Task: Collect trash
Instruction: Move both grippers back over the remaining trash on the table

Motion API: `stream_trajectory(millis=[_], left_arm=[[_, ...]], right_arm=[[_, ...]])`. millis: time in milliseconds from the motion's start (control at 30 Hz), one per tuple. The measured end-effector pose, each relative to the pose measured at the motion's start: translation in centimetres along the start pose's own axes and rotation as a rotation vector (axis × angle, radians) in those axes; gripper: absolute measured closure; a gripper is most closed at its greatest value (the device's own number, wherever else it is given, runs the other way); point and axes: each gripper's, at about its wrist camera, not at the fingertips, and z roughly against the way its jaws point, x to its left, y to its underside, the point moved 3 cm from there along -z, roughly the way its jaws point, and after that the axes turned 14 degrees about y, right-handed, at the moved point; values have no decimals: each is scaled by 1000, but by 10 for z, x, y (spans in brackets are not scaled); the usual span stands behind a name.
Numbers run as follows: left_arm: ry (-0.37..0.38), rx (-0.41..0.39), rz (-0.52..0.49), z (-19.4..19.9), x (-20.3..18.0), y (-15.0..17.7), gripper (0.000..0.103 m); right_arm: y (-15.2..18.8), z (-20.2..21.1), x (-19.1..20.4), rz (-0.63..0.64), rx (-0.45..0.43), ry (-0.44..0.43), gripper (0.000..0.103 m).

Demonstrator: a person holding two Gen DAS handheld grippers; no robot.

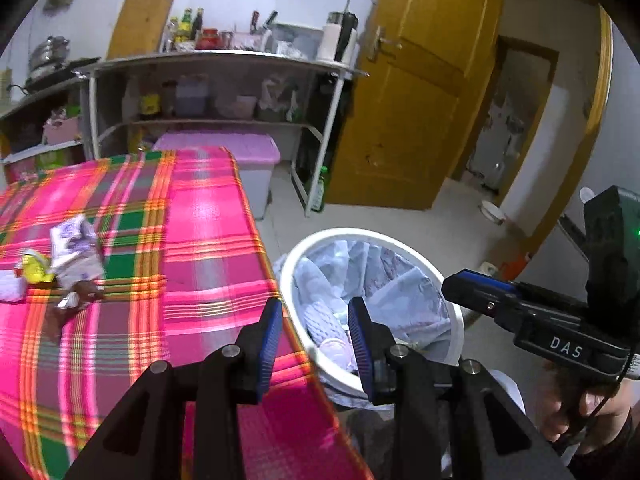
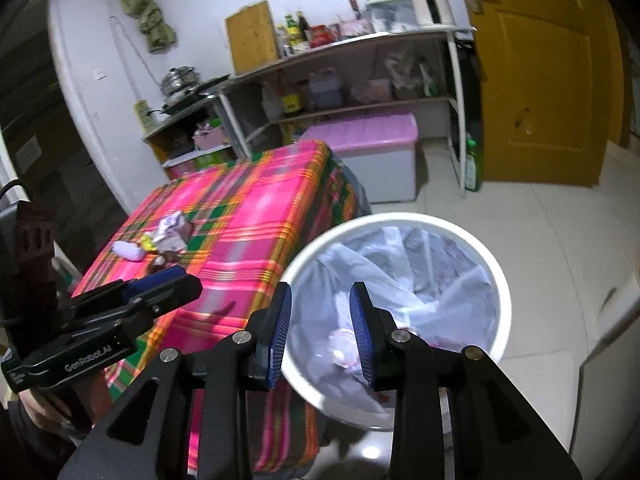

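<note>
My left fingers (image 1: 314,334) stand a little apart with nothing between them, above the tabletop (image 1: 208,240) edge and the white bin (image 1: 452,304). My right fingers (image 2: 320,330) are a little apart too, empty, over the bin (image 2: 502,280). The bin has a thin bag inside with some trash at the bottom. More trash (image 1: 72,252) lies in a small pile on the checked cloth, well apart from both. A pink-lidded box (image 2: 376,136) and shelves (image 2: 348,108) stand behind.
</note>
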Motion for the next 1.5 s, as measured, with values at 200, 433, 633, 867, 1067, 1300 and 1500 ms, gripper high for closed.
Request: stream_trajectory(millis=[200,433,633,867,1067,1300,1500], left_arm=[[-49,-45,10,33,6,5,69],[-94,-86,27,64,18,11,69],[-126,-113,45,83,28,16,69],[-153,-133,64,96,35,22,69],[-185,-144,89,108,47,30,69],[-227,-154,136,122,70,40,69],[-260,-167,159,132,86,41,69]], right_arm=[[1,10,25,41,-25,-28,64],[1,18,48,77,-39,-59,63],[2,22,65,110,-49,-79,63],[4,23,81,149,-60,-101,62],[6,22,92,172,-71,-118,61],[8,14,105,192,-59,-147,58],[6,7,116,215,-45,-168,58]])
